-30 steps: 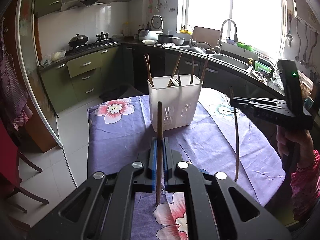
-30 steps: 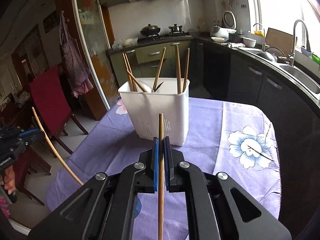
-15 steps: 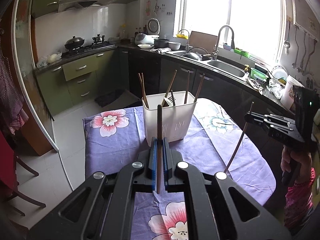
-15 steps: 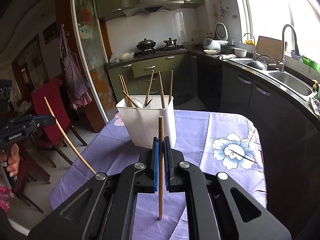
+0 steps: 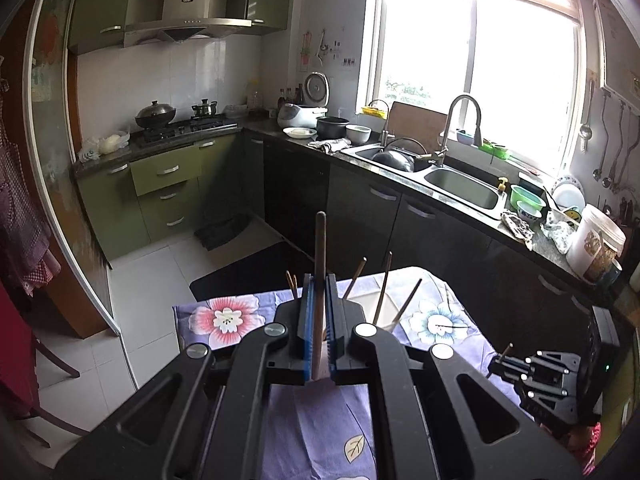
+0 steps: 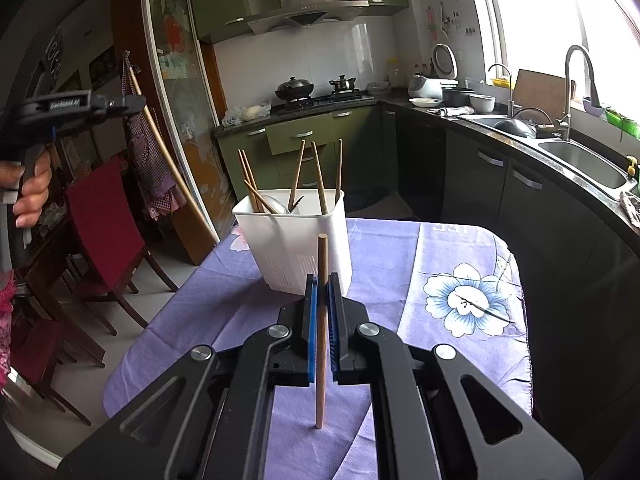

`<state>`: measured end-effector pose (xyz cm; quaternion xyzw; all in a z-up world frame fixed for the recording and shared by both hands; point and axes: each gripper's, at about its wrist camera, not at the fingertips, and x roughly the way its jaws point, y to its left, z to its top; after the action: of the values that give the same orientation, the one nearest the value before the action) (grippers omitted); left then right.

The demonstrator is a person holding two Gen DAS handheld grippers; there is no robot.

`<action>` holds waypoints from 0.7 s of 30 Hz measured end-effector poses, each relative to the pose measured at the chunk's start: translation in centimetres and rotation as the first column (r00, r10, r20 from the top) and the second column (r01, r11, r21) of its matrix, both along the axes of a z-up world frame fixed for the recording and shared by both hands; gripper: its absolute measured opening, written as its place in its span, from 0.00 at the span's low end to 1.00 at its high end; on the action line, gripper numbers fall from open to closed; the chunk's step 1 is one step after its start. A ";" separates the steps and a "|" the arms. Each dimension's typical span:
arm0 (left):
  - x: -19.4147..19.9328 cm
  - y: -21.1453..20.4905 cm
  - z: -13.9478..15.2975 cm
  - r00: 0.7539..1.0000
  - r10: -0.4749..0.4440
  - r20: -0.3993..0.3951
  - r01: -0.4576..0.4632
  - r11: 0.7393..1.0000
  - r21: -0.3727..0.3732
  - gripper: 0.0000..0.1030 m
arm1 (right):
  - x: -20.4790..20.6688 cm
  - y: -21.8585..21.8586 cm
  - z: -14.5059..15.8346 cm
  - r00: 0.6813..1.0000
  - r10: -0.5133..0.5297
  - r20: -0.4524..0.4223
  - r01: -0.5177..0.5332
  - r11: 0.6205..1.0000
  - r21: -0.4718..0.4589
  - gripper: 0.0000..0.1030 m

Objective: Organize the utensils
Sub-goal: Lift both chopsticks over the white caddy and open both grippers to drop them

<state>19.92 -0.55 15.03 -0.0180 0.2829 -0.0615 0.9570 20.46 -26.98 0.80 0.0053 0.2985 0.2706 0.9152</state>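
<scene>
Each hand-held gripper pinching an upright wooden chopstick, left [image 5: 319, 320] dark-tipped, right [image 6: 322, 312] pale

Utensil holder [image 6: 298, 242] stands on the table [image 6: 400, 280], with chopsticks [image 6: 318, 178] upright in it. Sink [image 6: 580, 162] lies right, stove [image 6: 320, 100] behind, chair [image 6: 104, 220] left of the table.

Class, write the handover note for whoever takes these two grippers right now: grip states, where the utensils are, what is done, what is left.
Left gripper: shut on a dark chopstick, raised above the white holder.
Right gripper: shut on a light chopstick, upright, short of the holder.
The holder stands on the purple tablecloth with several chopsticks already in it.
Left: drop both held chopsticks into the holder.
</scene>
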 end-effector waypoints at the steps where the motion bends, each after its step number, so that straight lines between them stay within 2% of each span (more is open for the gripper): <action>1: 0.4 0.0 0.5 1.000 0.007 0.013 -0.007 1.000 0.002 0.05 | 0.0 0.0 0.0 1.000 0.002 0.000 -0.002 1.000 0.001 0.06; 11: 4.5 -0.6 3.3 0.996 0.054 0.066 -0.056 0.998 0.023 0.05 | -0.7 0.0 0.0 1.000 0.019 0.007 -0.019 1.000 -0.005 0.06; 21: 8.4 -1.7 0.5 0.998 0.056 0.012 -0.056 0.998 0.030 0.05 | -1.0 0.4 0.3 1.000 0.029 0.005 -0.029 1.000 0.000 0.06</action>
<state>28.37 -2.24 15.54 -0.0109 0.2779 -0.0303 0.9601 19.42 -26.61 1.13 0.0002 0.2962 0.2836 0.9121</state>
